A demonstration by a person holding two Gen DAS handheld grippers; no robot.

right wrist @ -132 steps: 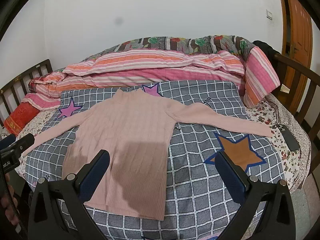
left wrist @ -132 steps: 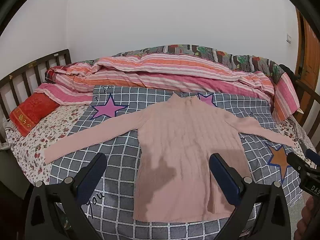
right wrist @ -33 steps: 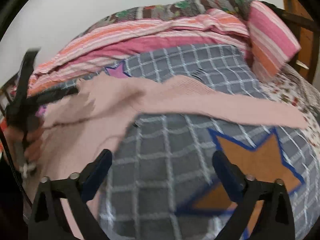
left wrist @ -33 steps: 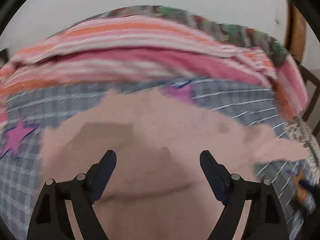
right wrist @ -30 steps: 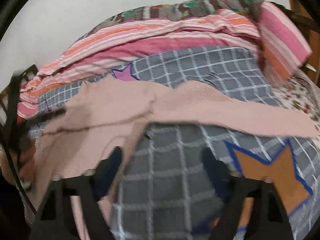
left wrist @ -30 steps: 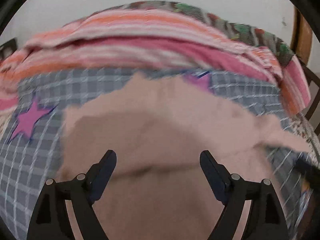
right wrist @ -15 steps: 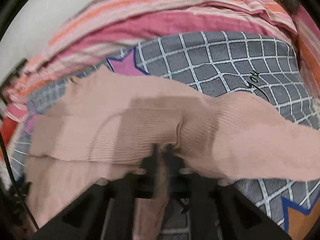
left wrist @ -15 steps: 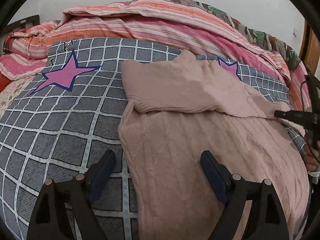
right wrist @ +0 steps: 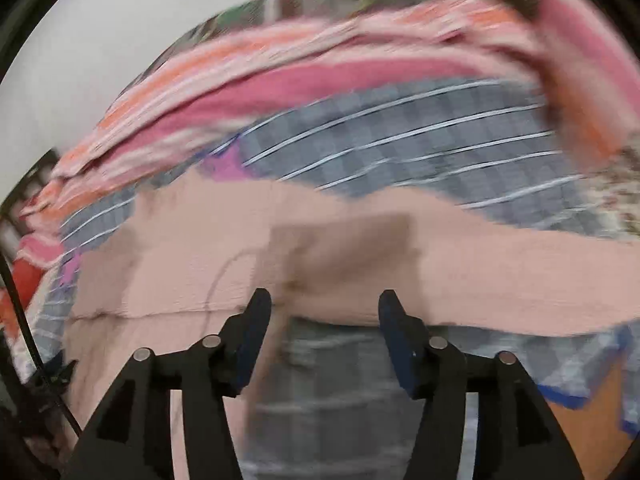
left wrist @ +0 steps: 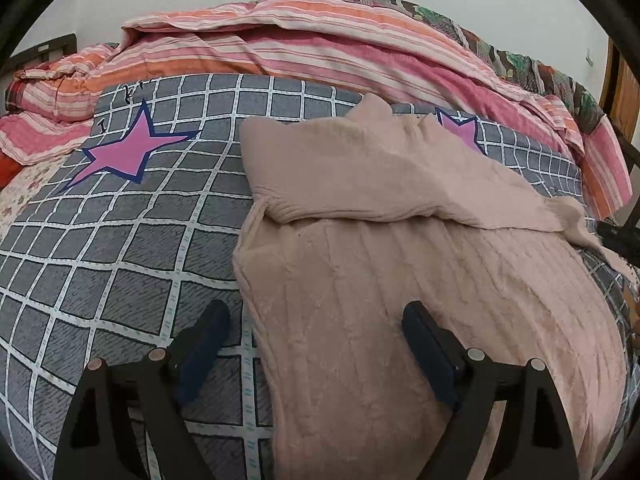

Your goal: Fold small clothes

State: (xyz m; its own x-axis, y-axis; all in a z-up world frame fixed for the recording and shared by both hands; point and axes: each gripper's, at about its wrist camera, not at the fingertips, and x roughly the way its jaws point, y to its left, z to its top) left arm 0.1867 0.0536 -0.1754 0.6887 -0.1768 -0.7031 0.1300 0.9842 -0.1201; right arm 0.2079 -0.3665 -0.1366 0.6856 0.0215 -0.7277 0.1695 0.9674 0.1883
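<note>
Black, blue-padded left claw (left wrist: pixel 316 322): jaws wide apart, nothing between the pads, one finger over the grey checked blanket (left wrist: pixel 120 248), the other over the body of the pink sweater (left wrist: pixel 420 280). The sweater lies flat on the bed. Its one sleeve (left wrist: pixel 360 176) is folded across the chest, ending near the right edge of the left view. A pink star (left wrist: pixel 120 152) is printed on the blanket to the left. A striped quilt (left wrist: pixel 320 52) is bunched behind the sweater.

Right claw (right wrist: pixel 324 304): jaws partly apart and have just been opening; they grip nothing. The view is blurred by motion. Just beyond the fingertips lies the sweater's other sleeve (right wrist: pixel 520 272), stretched out to the right over the blanket. An orange star (right wrist: pixel 592 420) shows at lower right.
</note>
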